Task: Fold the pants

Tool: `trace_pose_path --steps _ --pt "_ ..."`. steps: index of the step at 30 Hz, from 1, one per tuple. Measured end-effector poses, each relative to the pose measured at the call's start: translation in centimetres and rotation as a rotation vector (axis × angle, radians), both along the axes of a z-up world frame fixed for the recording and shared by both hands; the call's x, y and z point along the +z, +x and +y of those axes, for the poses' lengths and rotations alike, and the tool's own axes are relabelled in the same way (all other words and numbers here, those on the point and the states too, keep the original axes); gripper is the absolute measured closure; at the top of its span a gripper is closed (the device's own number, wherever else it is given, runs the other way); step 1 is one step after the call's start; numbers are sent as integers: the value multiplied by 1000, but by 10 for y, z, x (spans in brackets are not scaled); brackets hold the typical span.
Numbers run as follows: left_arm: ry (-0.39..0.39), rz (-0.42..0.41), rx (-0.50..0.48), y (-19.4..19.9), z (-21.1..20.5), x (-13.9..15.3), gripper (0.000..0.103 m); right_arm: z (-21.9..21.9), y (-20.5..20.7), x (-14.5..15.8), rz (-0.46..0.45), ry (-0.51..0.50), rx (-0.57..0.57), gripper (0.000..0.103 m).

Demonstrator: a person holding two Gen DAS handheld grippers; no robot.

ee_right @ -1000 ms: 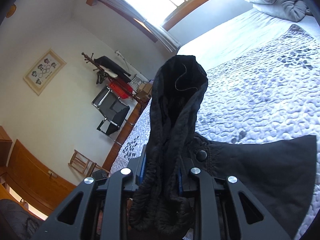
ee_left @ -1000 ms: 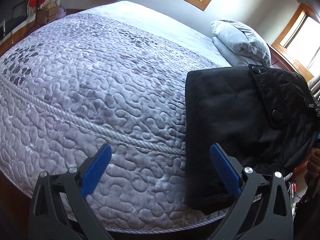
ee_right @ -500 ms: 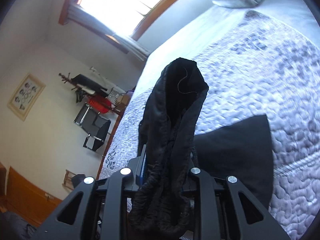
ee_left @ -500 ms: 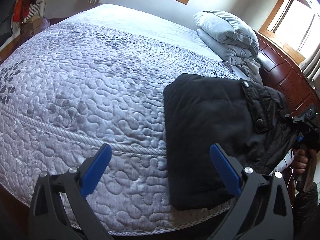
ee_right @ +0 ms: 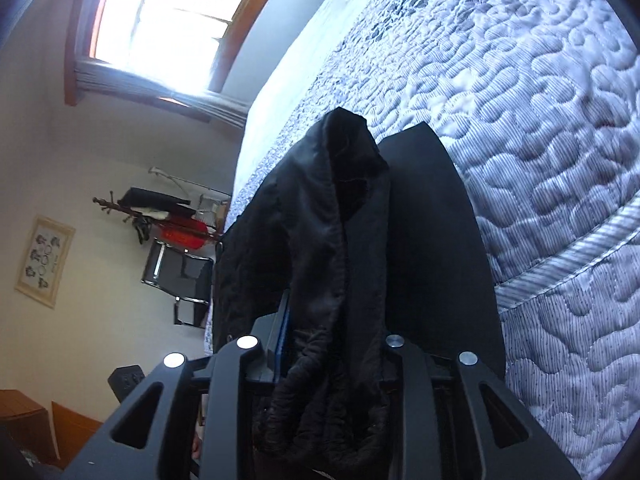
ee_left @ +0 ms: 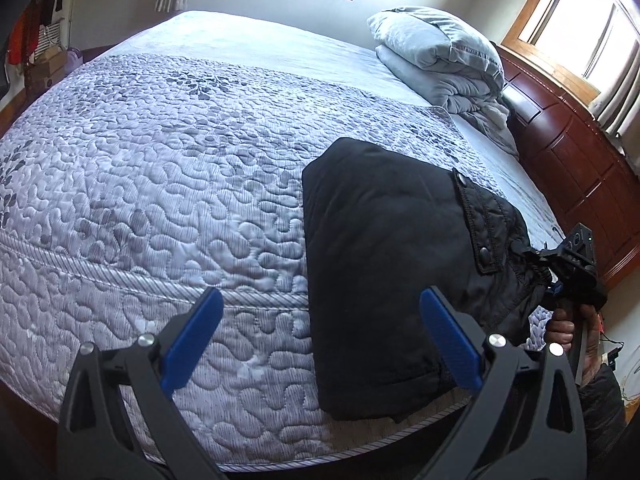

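Observation:
The black pants (ee_left: 384, 264) lie folded on the near right part of the quilted bed (ee_left: 168, 168). Their waistband hangs over the bed's right edge. My left gripper (ee_left: 320, 336) is open and empty above the bed's near edge, its right finger beside the pants. My right gripper (ee_left: 536, 264) shows at the right of the left wrist view, shut on the waistband. In the right wrist view the bunched waistband (ee_right: 336, 280) fills my shut right gripper (ee_right: 332, 344), with the flat pants (ee_right: 432, 248) behind it on the quilt (ee_right: 540, 120).
A folded grey blanket on a pillow (ee_left: 440, 56) sits at the bed's far right. A dark wooden headboard (ee_left: 572, 160) runs along the right. A chair (ee_right: 180, 276) and a coat rack (ee_right: 160, 216) stand by the far wall.
My right gripper has drawn the waistband down and to the right, off the bed's edge, flattening the pants. My left gripper has stayed open while its view shifted right.

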State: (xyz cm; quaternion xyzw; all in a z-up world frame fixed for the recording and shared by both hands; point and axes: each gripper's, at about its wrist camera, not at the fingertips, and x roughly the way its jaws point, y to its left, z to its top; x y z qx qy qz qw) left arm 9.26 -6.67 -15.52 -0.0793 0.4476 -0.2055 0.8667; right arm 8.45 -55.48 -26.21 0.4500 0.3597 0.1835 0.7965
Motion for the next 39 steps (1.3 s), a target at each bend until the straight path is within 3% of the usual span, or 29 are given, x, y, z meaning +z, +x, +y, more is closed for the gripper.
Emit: trace_pose_path --steps 4,9,17,19,22,25,32,39 --pt "4 -3 1 -1 1 1 4 -3 -12 3 -30 10 11 27" --pt "7 -4 1 -1 1 2 4 -7 -37 4 -25 -32 -10 20" --pt "15 -3 -6 -3 -5 8 4 -9 -61 -8 -15 1 -51 25" --pt "21 -7 -8 -5 -7 11 4 -8 -60 -10 0 -14 -70 42" --pt "36 -20 -10 -6 -10 18 4 -9 -59 -8 17 -25 -72 58" --pt "51 -33 -15 -7 -13 26 4 -6 -60 7 -5 -65 -62 63" --pt "74 -64 -15 -9 -19 41 4 2 -66 55 -84 -147 -50 64" --pt "90 -70 -14 -8 -20 42 4 -2 -68 38 -25 -156 -58 64"
